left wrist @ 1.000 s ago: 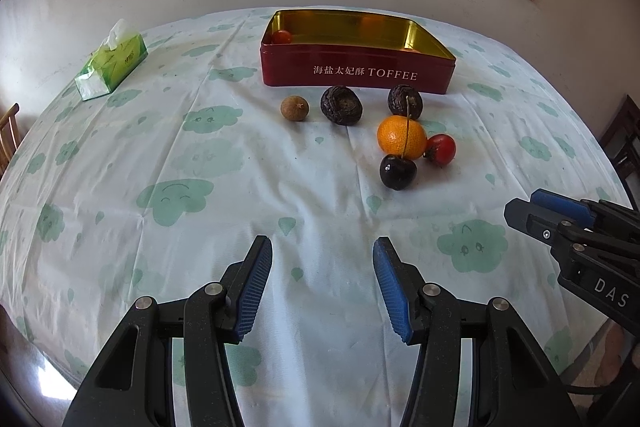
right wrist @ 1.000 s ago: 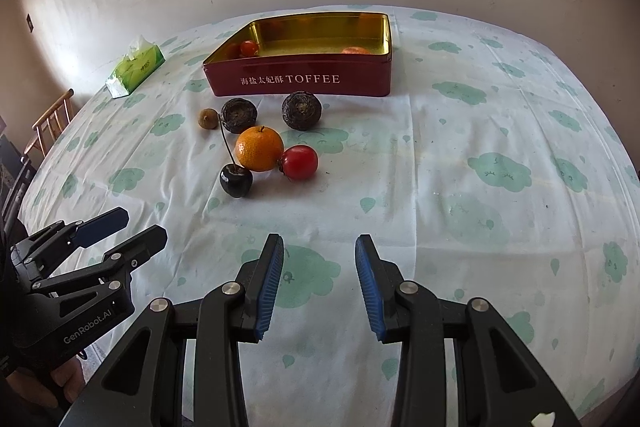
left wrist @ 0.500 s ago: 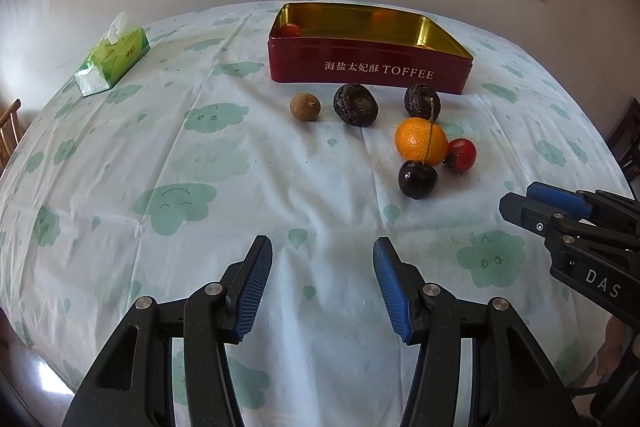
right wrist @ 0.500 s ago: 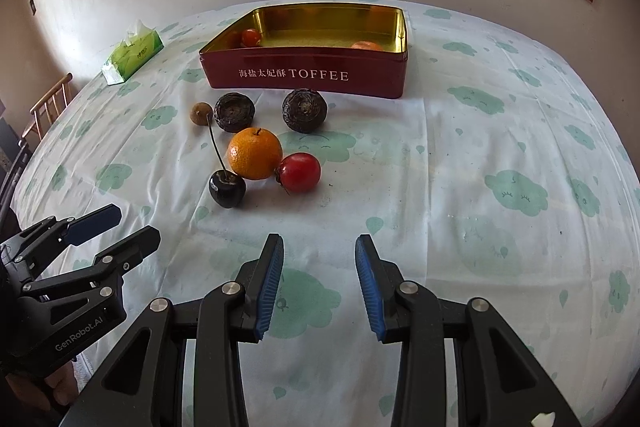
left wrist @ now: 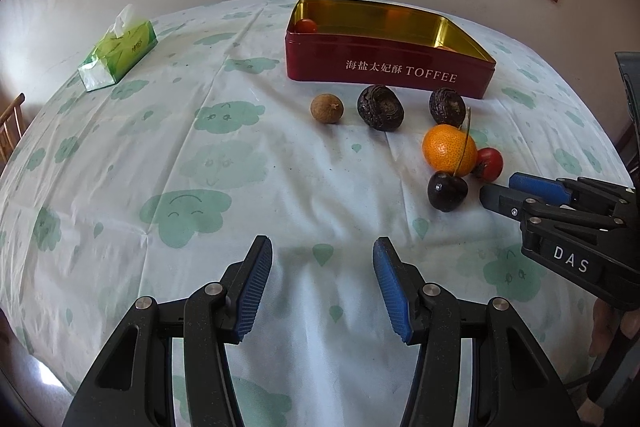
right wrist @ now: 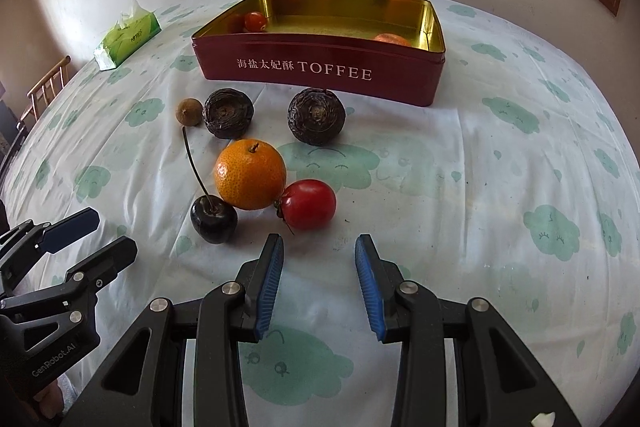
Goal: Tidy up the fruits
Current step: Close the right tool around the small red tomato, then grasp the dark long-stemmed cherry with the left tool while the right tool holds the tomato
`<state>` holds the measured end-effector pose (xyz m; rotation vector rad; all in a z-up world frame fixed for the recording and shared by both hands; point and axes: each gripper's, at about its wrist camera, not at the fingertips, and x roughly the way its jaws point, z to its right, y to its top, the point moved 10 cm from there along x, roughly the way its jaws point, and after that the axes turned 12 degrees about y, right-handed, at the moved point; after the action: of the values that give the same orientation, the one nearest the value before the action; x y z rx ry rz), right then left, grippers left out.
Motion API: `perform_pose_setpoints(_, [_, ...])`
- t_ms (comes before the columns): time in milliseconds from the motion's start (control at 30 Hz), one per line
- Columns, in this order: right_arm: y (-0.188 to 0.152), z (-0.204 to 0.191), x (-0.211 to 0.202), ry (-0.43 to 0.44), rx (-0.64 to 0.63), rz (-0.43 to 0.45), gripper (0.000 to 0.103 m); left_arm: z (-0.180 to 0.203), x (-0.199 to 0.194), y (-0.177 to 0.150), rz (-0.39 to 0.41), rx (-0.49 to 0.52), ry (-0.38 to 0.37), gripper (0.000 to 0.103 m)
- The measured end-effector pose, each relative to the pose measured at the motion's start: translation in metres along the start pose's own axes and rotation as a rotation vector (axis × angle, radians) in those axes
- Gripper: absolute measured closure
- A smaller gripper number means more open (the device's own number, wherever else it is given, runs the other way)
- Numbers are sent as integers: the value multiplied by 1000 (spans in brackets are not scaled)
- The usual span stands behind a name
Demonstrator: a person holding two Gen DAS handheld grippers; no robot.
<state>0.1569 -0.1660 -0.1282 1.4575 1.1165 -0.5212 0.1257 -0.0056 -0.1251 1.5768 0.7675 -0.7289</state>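
Over the last second the right hand-held gripper (right wrist: 319, 259) has closed in on the loose fruit: the red tomato (right wrist: 308, 203) now sits just beyond its fingertips, where a moment ago it lay well ahead. Its jaws stand wide apart and hold nothing. The tomato touches the orange (right wrist: 250, 174), and the dark cherry (right wrist: 213, 219) lies against the orange's other side, so this looks like the approach to a pick, with little room for the left finger. The left hand-held gripper (left wrist: 322, 269) has also drifted forward slightly; it hangs open and empty over bare cloth on the counter (left wrist: 120, 155), well short of the fruit. The toffee tin (right wrist: 320, 71), the likely destination, stands behind the group with a small red fruit (right wrist: 255, 21) and an orange one already inside
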Motion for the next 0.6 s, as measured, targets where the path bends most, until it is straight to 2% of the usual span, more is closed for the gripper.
perform_pose_setpoints(300, [12,0,8,-2,-27,12,68,0,4,1,-8,2,5,49])
perform_pose_setpoints(500, [14,1,8,8,-33,20,76,4,3,2,-3,11,2,49])
perform_pose_setpoints(600, [13,4,6,7,-22,23,76,9,2,4,2,21,-2,49])
